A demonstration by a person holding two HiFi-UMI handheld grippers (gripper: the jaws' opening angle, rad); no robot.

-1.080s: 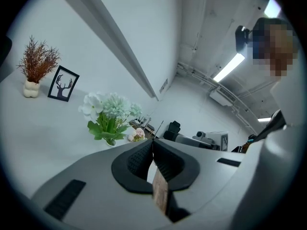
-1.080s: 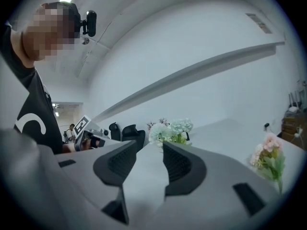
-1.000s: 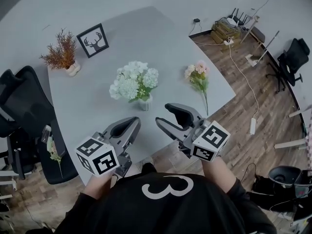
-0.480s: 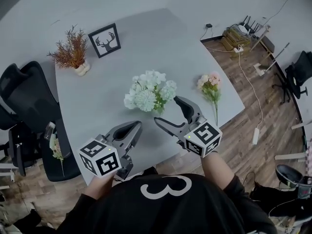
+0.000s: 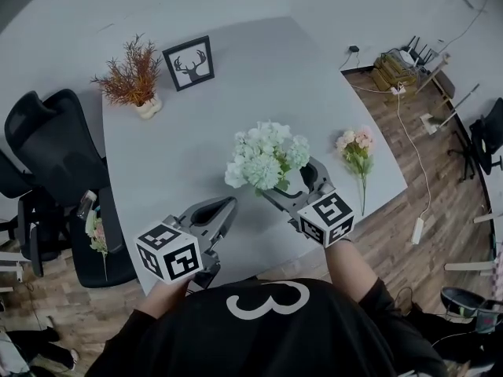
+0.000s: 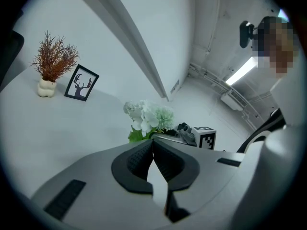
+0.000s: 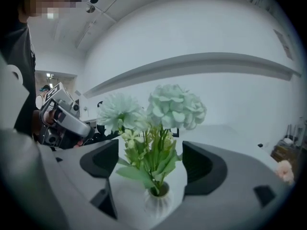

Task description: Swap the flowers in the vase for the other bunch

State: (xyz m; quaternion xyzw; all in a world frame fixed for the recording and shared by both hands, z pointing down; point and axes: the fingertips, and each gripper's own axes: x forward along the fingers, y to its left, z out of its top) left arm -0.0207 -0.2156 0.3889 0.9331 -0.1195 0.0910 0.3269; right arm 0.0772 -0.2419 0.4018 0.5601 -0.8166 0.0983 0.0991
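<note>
A ribbed white vase (image 7: 156, 204) of fluffy pale-green blooms (image 5: 266, 157) stands on the smooth grey counter (image 5: 244, 77). The right claw (image 5: 291, 183) has just been opening; its ridged jaws flank the leafy stems without touching. The left claw (image 5: 226, 204) is pinched together, empty. The pink bunch (image 5: 355, 144) lies flat nearby.
</note>
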